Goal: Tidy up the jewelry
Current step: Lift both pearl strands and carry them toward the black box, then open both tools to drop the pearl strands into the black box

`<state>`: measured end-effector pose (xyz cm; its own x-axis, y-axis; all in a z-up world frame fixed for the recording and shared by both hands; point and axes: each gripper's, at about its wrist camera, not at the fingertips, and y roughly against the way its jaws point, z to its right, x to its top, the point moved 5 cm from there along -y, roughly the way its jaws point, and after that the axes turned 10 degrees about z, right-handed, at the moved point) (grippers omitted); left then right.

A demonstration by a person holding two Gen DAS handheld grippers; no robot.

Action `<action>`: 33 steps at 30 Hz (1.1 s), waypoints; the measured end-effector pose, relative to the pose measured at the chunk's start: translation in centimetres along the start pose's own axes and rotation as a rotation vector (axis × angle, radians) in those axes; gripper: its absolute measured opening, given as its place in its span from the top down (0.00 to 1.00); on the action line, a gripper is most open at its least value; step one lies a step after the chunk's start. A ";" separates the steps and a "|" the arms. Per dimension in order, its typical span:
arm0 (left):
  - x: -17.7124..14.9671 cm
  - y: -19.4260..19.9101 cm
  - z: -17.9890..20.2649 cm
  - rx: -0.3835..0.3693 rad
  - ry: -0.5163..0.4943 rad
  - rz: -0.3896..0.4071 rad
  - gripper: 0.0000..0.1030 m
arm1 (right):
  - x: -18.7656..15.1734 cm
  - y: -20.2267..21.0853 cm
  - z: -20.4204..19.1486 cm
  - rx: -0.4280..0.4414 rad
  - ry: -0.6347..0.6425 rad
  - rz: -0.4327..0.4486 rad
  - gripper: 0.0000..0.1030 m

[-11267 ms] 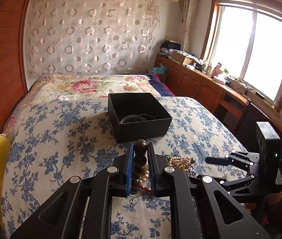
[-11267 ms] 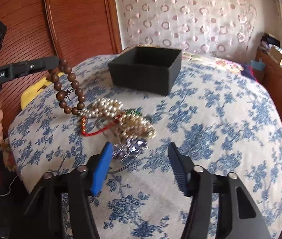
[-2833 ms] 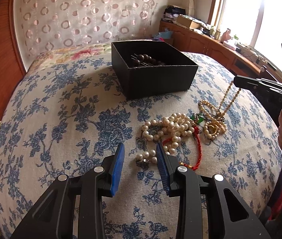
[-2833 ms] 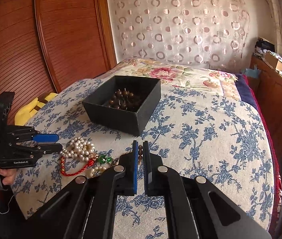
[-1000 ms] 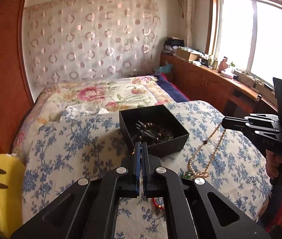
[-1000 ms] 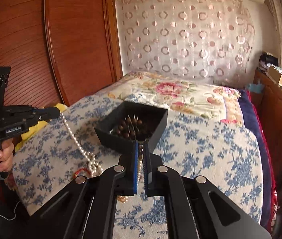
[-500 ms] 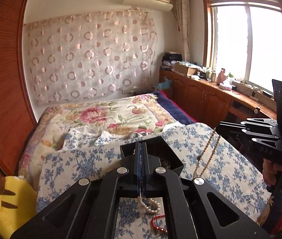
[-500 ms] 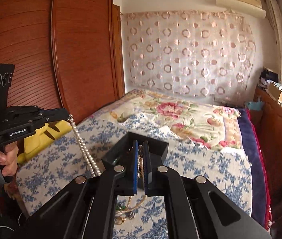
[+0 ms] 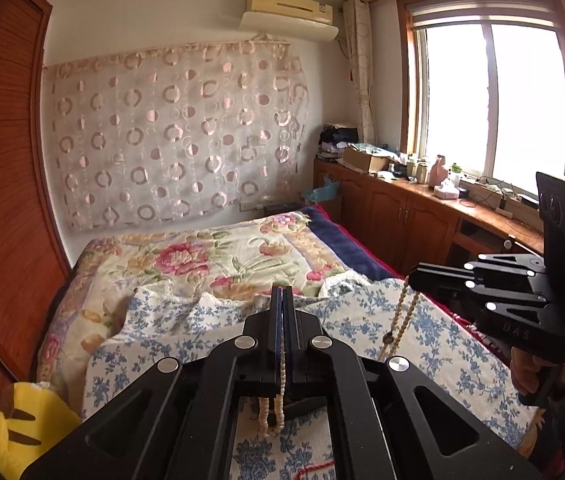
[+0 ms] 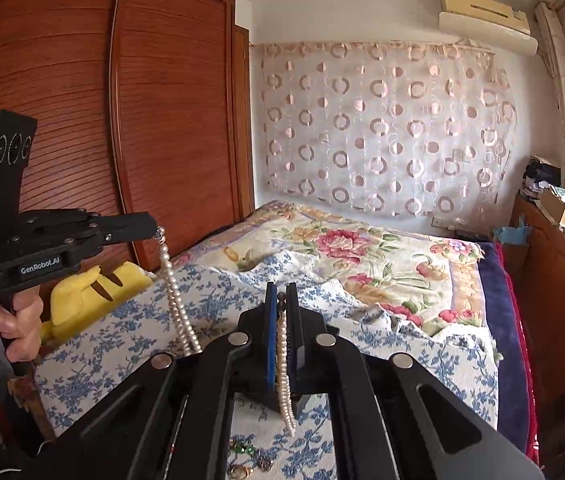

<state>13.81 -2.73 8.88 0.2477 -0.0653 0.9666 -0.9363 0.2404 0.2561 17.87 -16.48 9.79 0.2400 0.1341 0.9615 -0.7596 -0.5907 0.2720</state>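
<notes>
The left tongs (image 9: 282, 300) were seen fully closed on a white pearl necklace (image 10: 174, 300), a doubled strand of which hung down from between the blue pads (image 9: 279, 320) and ended in a loop above the bed (image 9: 162, 320). In the right wrist view the same tongs were shown at the left, gripped by a hand (image 10: 6, 320), with the pearl strand drooping from their tip towards the blue-flowered bedspread (image 10: 122, 340).

The right tongs (image 10: 281, 300) were likewise closed, on a finer beaded necklace (image 9: 402, 320) of small cream beads with one dark bead; its two strands were pinched between the pads (image 10: 270, 340) and dangled below them. In the left wrist view these tongs were seen at the right edge, with the strand hanging from their tip over the bedspread.

Both necklaces were held clear of the bed at their upper ends; whether the lower ends rested on the cloth could not be told. Under the right tongs a green-stoned piece (image 10: 242, 450) and a gold ring (image 10: 238, 471) lay on the bedspread, and a red cord (image 9: 316, 470) was seen near the bottom edge of the left view. A dark object directly beneath each pair of tongs was largely hidden. A yellow plush toy (image 9: 22, 428) lay at the bed's left edge.
</notes>
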 end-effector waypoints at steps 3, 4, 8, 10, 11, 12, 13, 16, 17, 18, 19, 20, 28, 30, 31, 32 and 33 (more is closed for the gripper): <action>1.2 -0.6 -0.2 0.003 -0.001 0.015 1.00 | 0.5 -0.1 0.4 0.010 -0.009 0.013 0.95; 1.6 -0.8 -0.2 0.002 0.000 0.021 1.00 | 0.7 -0.2 0.5 0.013 -0.012 0.018 0.95; 3.1 -1.5 -0.6 -0.008 0.011 0.043 1.00 | 1.7 -0.7 0.9 0.032 -0.019 0.034 0.95; 3.4 -2.1 -0.6 -0.014 0.012 0.042 1.00 | 2.4 -1.1 0.9 0.043 -0.011 0.042 0.95; 3.6 -2.5 -0.6 -0.018 0.010 0.040 1.00 | 2.8 -1.3 1.0 0.048 -0.008 0.046 0.95; 3.6 -3.0 -0.6 -0.019 0.008 0.038 1.00 | 3.2 -1.5 1.0 0.051 -0.004 0.049 0.95; 3.6 -3.4 -0.7 -0.020 0.008 0.036 1.00 | 3.5 -1.8 1.1 0.057 -0.001 0.053 0.95; 2.7 -5.1 -1.2 -0.027 0.020 0.012 1.00 | 4.5 -2.7 1.2 0.068 0.007 0.059 0.95; 2.2 -5.7 -1.3 -0.027 0.023 0.001 1.00 | 4.7 -3.0 1.3 0.070 0.009 0.060 0.95; 1.9 -6.0 -1.4 -0.028 0.025 -0.008 1.00 | 4.9 -3.3 1.4 0.072 0.011 0.060 0.95; 1.2 -6.7 -1.6 -0.033 0.033 -0.025 1.00 | 5.0 -3.7 1.5 0.073 0.013 0.059 0.95; 0.7 -7.1 -1.6 -0.034 0.036 -0.034 1.00 | 5.2 -4.2 1.6 0.073 0.016 0.057 0.95; -4.4 -10.1 -2.6 -0.033 0.059 -0.138 1.00 | 3.7 -8.7 2.9 0.038 0.024 0.011 0.95; -5.3 -10.5 -2.8 -0.030 0.059 -0.157 1.00 | 2.6 -10.2 3.3 0.036 0.015 -0.023 0.95; -5.7 -10.7 -2.9 -0.029 0.059 -0.165 1.00 | 2.1 -10.8 3.5 0.037 0.010 -0.039 0.95; -6.1 -10.9 -2.9 -0.029 0.060 -0.174 1.00 | 1.3 -11.6 3.7 0.039 0.003 -0.061 0.95; -6.4 -11.0 -2.9 -0.029 0.059 -0.180 1.00 | 0.8 -12.0 3.8 0.037 0.001 -0.073 0.95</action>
<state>23.25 -2.14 -0.09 0.4253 -0.0525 0.9035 -0.8684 0.2575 0.4238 29.45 -12.31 7.13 0.2938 0.1786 0.9390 -0.7170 -0.6085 0.3401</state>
